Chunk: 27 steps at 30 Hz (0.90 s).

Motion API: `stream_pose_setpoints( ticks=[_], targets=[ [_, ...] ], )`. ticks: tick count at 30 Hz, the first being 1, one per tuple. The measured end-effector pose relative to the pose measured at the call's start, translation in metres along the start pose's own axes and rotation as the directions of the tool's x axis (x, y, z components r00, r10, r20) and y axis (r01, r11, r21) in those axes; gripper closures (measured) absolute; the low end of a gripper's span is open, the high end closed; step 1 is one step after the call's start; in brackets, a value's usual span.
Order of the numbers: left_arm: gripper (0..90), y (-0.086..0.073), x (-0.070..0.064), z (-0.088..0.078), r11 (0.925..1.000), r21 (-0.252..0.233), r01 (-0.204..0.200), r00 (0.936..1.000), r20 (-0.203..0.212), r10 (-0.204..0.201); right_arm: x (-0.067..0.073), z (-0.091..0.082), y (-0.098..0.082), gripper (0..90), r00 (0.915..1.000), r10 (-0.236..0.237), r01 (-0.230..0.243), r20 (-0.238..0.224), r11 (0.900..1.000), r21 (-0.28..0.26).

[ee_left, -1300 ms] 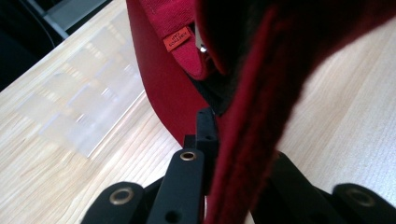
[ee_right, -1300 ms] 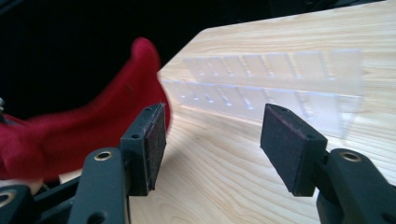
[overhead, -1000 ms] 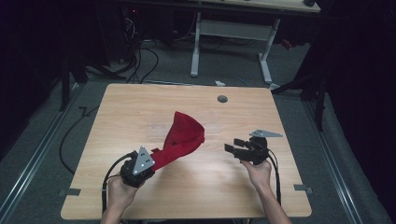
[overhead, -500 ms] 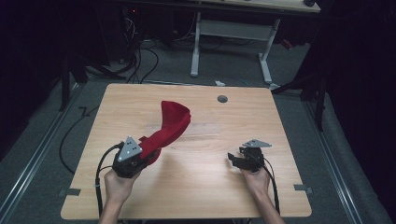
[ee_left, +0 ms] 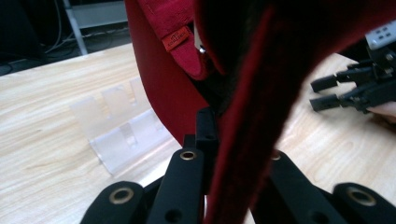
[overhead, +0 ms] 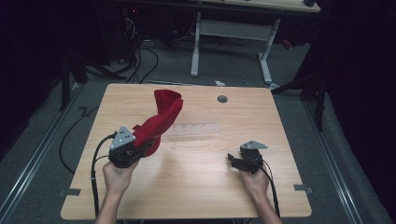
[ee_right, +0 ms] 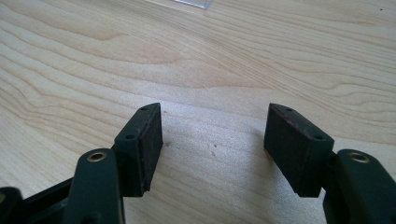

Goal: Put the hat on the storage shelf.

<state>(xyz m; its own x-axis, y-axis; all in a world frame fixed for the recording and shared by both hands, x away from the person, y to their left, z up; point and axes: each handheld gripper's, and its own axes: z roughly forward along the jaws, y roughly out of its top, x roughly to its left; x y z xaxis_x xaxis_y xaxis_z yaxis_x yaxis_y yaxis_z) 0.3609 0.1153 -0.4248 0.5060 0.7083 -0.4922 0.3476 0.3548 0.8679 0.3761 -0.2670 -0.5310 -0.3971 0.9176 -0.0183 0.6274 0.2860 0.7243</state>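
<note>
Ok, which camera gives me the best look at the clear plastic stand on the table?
The left gripper view: the clear stand sits close, its upright slots visible beside the red cloth. The high view shows it as a faint pale patch. The right gripper view catches just a corner at its top edge.

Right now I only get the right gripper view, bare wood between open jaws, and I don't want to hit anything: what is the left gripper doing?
Observer: The left gripper is shut on a red cloth, which rises from its jaws toward the far edge.
Operator: Where is it relative to mine?
Observer: In the high view it is at the near left of the table, and the right gripper is at the near right, with open wood between them.
Operator: Anything else lying out there?
Observer: A clear plastic stand sits on the table beside the cloth, toward the middle.
</note>
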Motion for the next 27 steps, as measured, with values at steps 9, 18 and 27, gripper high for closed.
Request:
stream_pose_setpoints(
  ticks=[9, 18, 27],
  targets=[
    [85.5, 0.018, 0.010, 0.006, 0.9984, -0.050, 0.026, 0.9995, -0.015, -0.027, 0.000, 0.000, 0.000, 36.7, 1.0000, -0.001, 0.001, 0.000, 1.000, -0.001],
    [85.6, 0.028, 0.018, 0.023, 0.9983, -0.056, 0.015, 0.9994, -0.031, -0.017, 0.001, 0.000, 0.000, 36.4, 1.0000, -0.001, 0.001, 0.000, 1.000, 0.000],
    [85.5, 0.032, 0.031, 0.045, 0.9979, -0.064, 0.015, 0.9977, -0.066, -0.019, 0.001, 0.000, 0.000, 36.0, 1.0000, -0.004, 0.004, -0.001, 1.000, -0.001]
  ],
)
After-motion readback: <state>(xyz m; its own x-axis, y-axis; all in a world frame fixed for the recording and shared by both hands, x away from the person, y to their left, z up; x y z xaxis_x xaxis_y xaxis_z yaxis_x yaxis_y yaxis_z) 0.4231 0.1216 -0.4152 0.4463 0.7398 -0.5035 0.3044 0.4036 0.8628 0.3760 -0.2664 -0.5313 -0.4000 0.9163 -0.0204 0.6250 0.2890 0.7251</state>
